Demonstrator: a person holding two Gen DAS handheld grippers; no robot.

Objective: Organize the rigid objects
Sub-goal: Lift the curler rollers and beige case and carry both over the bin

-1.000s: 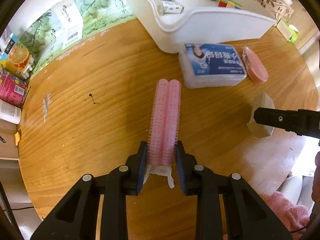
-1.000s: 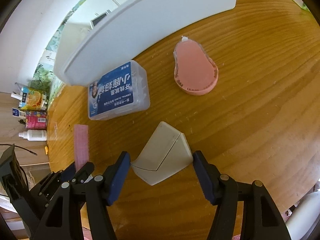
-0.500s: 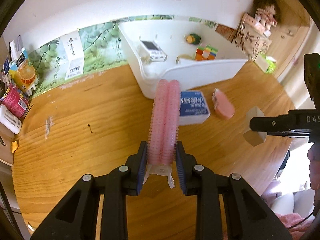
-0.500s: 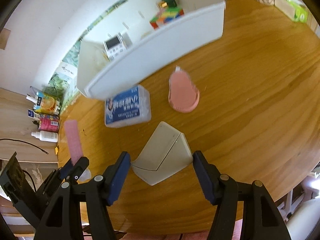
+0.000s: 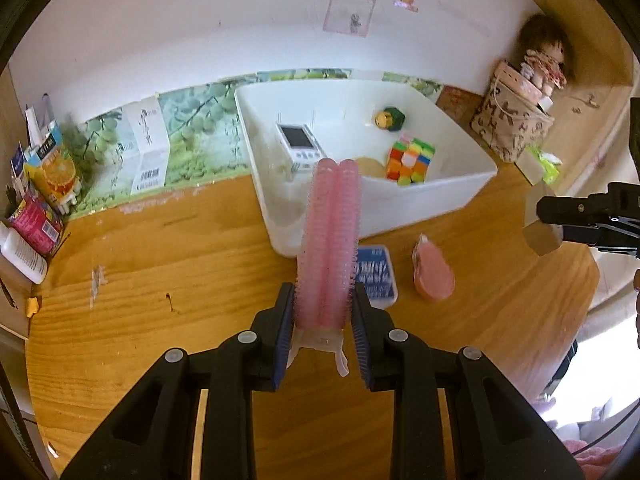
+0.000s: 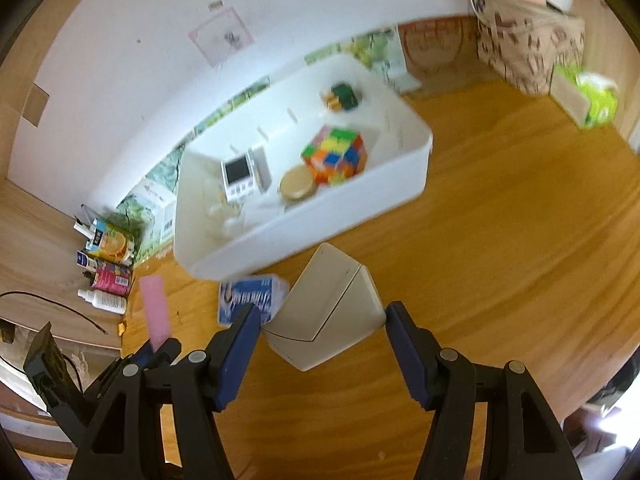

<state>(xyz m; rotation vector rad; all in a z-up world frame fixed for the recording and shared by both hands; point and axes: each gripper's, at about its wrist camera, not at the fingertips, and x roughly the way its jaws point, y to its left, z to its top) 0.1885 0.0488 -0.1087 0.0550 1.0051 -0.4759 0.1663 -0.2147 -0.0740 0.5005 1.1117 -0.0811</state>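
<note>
My left gripper [image 5: 322,316] is shut on a pink bristly hair roller [image 5: 330,240] and holds it well above the table, pointing toward the white bin [image 5: 460,196]. My right gripper [image 6: 322,340] is shut on a cream angular box [image 6: 328,312], also lifted; it shows at the right of the left wrist view [image 5: 540,220]. The bin [image 6: 360,216] holds a colour cube [image 6: 336,154], a small white device [image 6: 240,178], a round tan lid [image 6: 296,188] and a green-yellow toy [image 6: 342,98]. A blue-labelled box [image 5: 374,274] and a pink oval pad [image 5: 434,276] lie on the table before the bin.
Juice cartons and bottles [image 5: 36,196] stand at the table's left edge by the wall. A white carton [image 5: 148,148] leans on the wall. A patterned basket with a doll [image 5: 516,124] and a green tissue pack [image 6: 592,96] stand at the right.
Both grippers have risen high above the table with their objects. The bin's inside has come into view and the table objects look smaller and farther.
</note>
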